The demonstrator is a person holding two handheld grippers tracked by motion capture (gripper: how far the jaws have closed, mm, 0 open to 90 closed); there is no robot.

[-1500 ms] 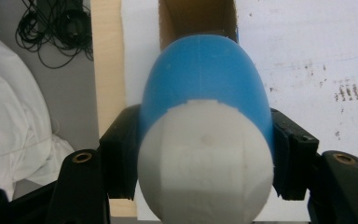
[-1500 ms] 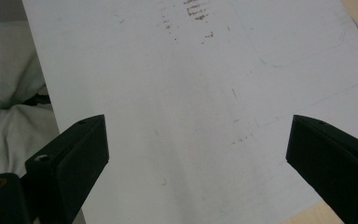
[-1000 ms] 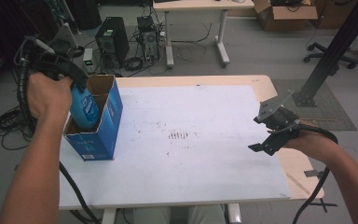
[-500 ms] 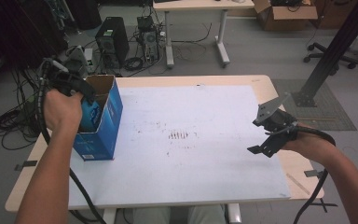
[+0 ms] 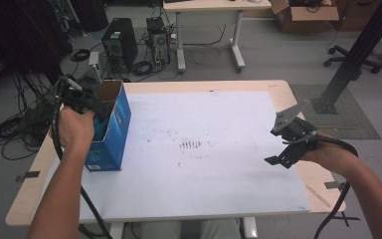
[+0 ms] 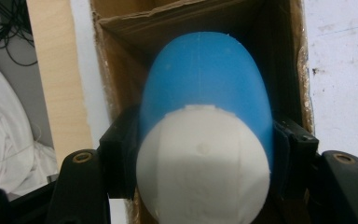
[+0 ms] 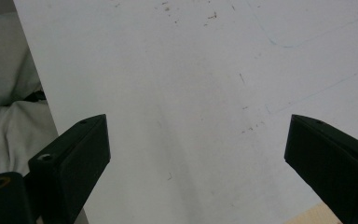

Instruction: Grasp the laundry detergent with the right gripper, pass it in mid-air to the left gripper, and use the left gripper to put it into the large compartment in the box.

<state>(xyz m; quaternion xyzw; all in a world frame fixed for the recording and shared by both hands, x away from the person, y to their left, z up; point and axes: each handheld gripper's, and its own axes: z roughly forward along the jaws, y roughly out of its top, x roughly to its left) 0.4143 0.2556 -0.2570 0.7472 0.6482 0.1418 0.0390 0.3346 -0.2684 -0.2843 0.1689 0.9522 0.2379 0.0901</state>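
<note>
My left hand-held gripper (image 6: 200, 154) is clamped on the blue bottle (image 6: 205, 84) over the open box (image 5: 110, 130) at the bench (image 5: 214, 199) edge, right hand-held gripper (image 7: 196, 154) wide open and empty; bottle could snag the cardboard wall and tip it.

Box (image 5: 113, 130) sits on the table (image 5: 219, 169) out at nine o'clock; left tool (image 5: 95, 112) is over its open top, bottle (image 6: 205, 88) down inside; right tool (image 5: 287, 144) at three o'clock above the table
</note>
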